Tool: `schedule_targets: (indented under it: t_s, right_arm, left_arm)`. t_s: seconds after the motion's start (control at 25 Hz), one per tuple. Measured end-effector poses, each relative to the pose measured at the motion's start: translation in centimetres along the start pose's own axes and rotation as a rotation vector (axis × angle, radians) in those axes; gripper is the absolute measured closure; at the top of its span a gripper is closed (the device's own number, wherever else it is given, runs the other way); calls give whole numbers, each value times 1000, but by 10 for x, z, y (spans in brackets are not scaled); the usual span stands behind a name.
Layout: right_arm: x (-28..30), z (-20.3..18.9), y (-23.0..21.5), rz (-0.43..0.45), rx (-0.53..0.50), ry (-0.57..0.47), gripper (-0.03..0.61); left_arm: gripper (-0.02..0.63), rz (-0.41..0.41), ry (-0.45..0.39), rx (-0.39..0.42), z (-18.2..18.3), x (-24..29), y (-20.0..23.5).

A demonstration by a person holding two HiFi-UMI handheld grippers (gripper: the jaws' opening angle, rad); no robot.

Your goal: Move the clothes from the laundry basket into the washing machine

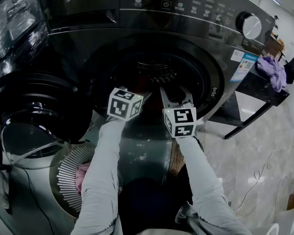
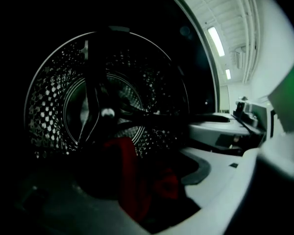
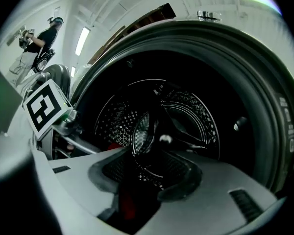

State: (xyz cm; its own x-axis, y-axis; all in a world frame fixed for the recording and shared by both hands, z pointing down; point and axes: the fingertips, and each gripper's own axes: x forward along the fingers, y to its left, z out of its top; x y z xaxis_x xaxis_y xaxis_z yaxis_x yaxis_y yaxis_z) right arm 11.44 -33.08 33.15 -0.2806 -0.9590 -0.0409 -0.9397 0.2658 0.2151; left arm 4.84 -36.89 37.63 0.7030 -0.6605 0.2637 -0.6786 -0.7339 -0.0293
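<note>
The dark grey washing machine (image 1: 220, 38) stands with its round door (image 1: 34, 116) swung open to the left. Both grippers reach into the drum mouth side by side. In the left gripper view a red garment (image 2: 130, 175) lies low in the perforated drum (image 2: 54, 106), between the spread jaws of my left gripper (image 2: 137, 182), and no pad presses on it. My right gripper (image 3: 144, 173) is open too, with a bit of the red garment (image 3: 127, 204) showing low in the gap. The white slatted laundry basket (image 1: 68, 180) sits at lower left with a pink cloth (image 1: 82, 175) in it.
A purple cloth (image 1: 272, 67) lies on a dark table (image 1: 257, 89) right of the machine. A plastic-wrapped object (image 1: 14, 18) sits at upper left. A person (image 3: 36, 43) stands far off in the right gripper view. Cables trail on the pale tiled floor (image 1: 264, 155).
</note>
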Motion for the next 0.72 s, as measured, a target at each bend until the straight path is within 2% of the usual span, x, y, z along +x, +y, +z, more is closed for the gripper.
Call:
schedule_targets:
  t_s: [0.12, 0.32, 0.4, 0.48, 0.52, 0.6, 0.72]
  right_arm:
    - [-4, 1, 2, 5, 0, -2, 413]
    - [-8, 6, 4, 13, 3, -7, 413]
    - [-10, 6, 3, 14, 6, -5, 413]
    - [-12, 6, 1, 11, 10, -8, 413]
    - [-13, 6, -1, 10, 11, -10, 413]
    - [-15, 5, -1, 14, 9, -10, 413]
    - [-18, 5, 0, 24, 7, -14, 413]
  left_arm:
    - [298, 2, 154, 99, -11, -6, -3]
    - [307, -53, 325, 150, -22, -16, -12]
    - [350, -74, 452, 215, -38, -21, -19]
    - [364, -100, 578, 280, -56, -26, -24]
    - [364, -110, 593, 294, -60, -27, -25]
    - [362, -135, 546, 277, -57, -28, -28]
    - [310, -161, 478, 250, -50, -38, -34]
